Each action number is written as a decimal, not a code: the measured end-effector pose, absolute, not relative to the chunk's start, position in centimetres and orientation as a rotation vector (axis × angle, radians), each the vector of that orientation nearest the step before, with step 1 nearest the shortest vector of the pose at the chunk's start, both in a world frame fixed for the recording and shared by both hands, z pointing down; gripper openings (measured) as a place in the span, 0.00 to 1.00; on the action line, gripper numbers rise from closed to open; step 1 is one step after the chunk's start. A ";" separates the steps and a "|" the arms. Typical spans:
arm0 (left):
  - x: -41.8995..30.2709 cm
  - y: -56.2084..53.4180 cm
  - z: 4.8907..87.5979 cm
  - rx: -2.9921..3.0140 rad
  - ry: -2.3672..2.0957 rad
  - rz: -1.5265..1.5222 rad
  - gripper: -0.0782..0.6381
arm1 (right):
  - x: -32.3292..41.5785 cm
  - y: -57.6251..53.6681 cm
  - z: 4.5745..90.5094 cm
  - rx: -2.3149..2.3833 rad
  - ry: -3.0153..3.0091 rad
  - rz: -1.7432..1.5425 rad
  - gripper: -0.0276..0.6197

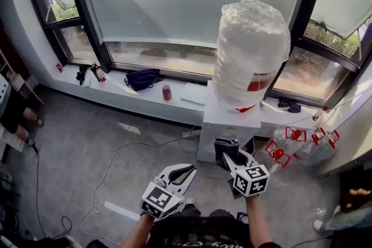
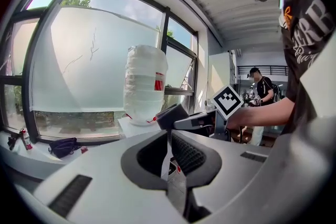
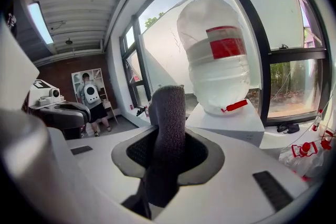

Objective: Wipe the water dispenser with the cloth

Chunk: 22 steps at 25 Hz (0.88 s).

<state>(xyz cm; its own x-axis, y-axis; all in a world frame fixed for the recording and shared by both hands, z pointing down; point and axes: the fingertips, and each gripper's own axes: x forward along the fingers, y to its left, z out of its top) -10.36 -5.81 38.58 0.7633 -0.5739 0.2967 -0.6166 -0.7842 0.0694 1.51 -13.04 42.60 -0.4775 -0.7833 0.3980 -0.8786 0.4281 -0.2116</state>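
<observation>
Two tools in view, one per hand. Left tool (image 1: 185,172): jaws closed on each other with only a thin slit between them and nothing held. It is raised over the grey floor (image 1: 75,142), short of the dispenser and apart from it. Right tool (image 1: 228,155): jaws clamped on one dark grey cloth (image 3: 168,123). The cloth stands up from between the pads in a thick folded roll, with a tail hanging below.

One water dispenser (image 1: 228,125): a white box cabinet standing against the window ledge (image 1: 116,93), just ahead of the right tool. The cloth's top end is close to the cabinet's front in the head view; contact cannot be judged. One large bottle (image 1: 250,52) sits upright on the dispenser. It is wrapped in clear film and has one red label band low on its side and one red tag at its neck.

On the ledge, left of the dispenser:
- one red can (image 1: 167,92)
- one dark blue bag (image 1: 142,78)
- one small bottle with a red part (image 1: 99,73), farther left

Right of the dispenser, low down, is a cluster of clear bottles with red handles (image 1: 295,134). At least three handles can be counted.

One white cable (image 1: 116,154) trails across the floor.

One person (image 3: 90,99) stands far back in the right gripper view.
</observation>
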 end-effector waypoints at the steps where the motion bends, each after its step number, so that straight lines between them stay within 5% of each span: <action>1: -10.5 -6.3 38.5 2.795 -0.951 0.381 0.14 | 1.3 -13.9 42.9 1.450 -2.435 0.578 0.22; 22: -14.7 -10.4 38.4 2.637 -1.214 0.410 0.14 | 0.7 -30.5 52.9 1.567 -2.231 1.100 0.22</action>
